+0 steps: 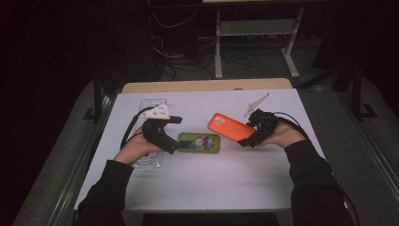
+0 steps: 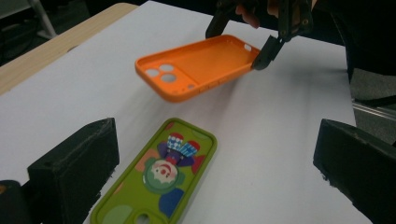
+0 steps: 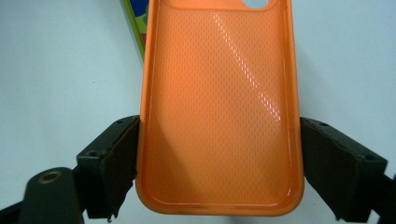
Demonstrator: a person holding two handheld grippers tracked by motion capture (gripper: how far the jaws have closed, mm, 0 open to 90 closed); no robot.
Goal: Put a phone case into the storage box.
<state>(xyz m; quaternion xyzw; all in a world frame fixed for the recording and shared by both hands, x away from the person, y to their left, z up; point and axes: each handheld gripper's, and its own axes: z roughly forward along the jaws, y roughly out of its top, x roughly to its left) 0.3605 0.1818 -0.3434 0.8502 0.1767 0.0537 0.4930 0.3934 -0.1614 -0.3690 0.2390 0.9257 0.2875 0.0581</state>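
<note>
Tongs in the person's right hand, the right gripper (image 1: 248, 137), were clenched on an orange phone case (image 1: 230, 127); in the right gripper view its two black jaws pressed against the long sides of the case (image 3: 217, 112) near its lower end, hollow side up. In the left gripper view the case (image 2: 198, 65) hung tilted above the sheet, camera cut-outs at the low, far end, with the right gripper (image 2: 243, 42) pinching the opposite end.

The left gripper (image 1: 175, 147) was released, its jaws standing wide apart with nothing between them. A green phone case (image 1: 199, 142) printed with a clown figure lay flat on the white sheet (image 1: 211, 183), one end just beside those jaws; in the left gripper view it (image 2: 161, 175) sat between and ahead of them, below the orange case and apart from it.

The white sheet covered most of a wooden table (image 1: 207, 85), whose bare edge showed at the far side. A clear plastic tray (image 1: 151, 160) lay under the left hand. Beyond the table the room was dark, with cables on the floor and the white legs of a desk frame (image 1: 291, 56).
</note>
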